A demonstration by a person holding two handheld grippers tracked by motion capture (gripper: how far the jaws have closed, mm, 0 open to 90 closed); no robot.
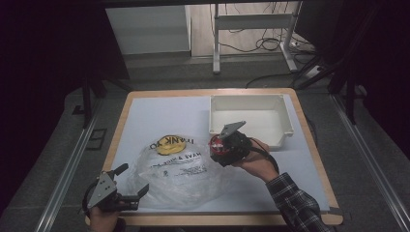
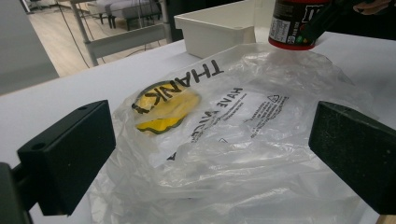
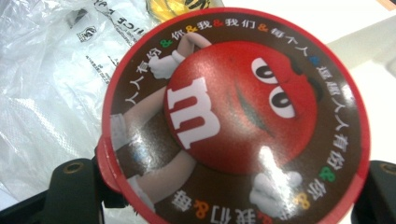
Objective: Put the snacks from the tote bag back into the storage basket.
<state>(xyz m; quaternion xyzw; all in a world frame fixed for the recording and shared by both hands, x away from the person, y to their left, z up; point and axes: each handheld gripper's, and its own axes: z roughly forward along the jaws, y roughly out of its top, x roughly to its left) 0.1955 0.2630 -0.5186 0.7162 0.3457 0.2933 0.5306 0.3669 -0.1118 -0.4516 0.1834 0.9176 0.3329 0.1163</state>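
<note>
A crumpled clear plastic bag [image 1: 181, 169] with black print and a yellow patch lies on the white table mat. My right gripper [image 1: 223, 149] is shut on a red round candy can [image 1: 217, 144], held just above the bag's far right edge. The can's lid [image 3: 233, 116] with a red cartoon face fills the right gripper view, and its base [image 2: 292, 23] hangs over the bag [image 2: 224, 130] in the left gripper view. My left gripper [image 1: 129, 180] rests open at the bag's near left corner, its jaws standing on either side of the plastic without pressing it.
A white empty bin [image 1: 249, 118] stands at the back right of the mat, just behind the can. The wooden table edge [image 1: 212, 220] runs along the front. Desk legs and cables [image 1: 251, 43] lie on the floor beyond the table.
</note>
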